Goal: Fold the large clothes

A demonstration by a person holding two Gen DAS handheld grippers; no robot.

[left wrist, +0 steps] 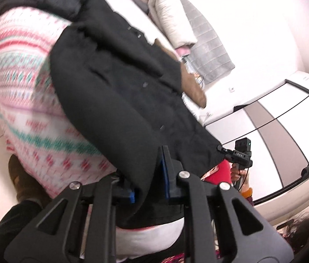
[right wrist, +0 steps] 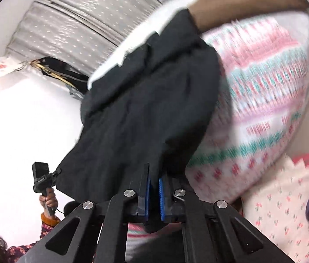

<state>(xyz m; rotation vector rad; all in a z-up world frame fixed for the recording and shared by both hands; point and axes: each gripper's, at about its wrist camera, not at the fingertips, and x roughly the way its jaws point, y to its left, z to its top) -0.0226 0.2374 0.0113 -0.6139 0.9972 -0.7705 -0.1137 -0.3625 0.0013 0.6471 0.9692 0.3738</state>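
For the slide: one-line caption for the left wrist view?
Left gripper clamps the hem of a black coat draped over a pink patterned bedspread; right gripper holds the far corner.

Motion blurs the patterned blanket (left wrist: 23, 87); the black coat (left wrist: 121, 87) hides its middle, and both run past the frame's edge.

- The left hand-held gripper (left wrist: 149, 175) had its blue-padded fingers (left wrist: 166, 175) pinched on black cloth.
- The right hand-held gripper (right wrist: 154, 194) was clamped likewise, pads (right wrist: 147, 195) nearly meeting.
- A bare hand (right wrist: 48, 201) gripped the other handle.
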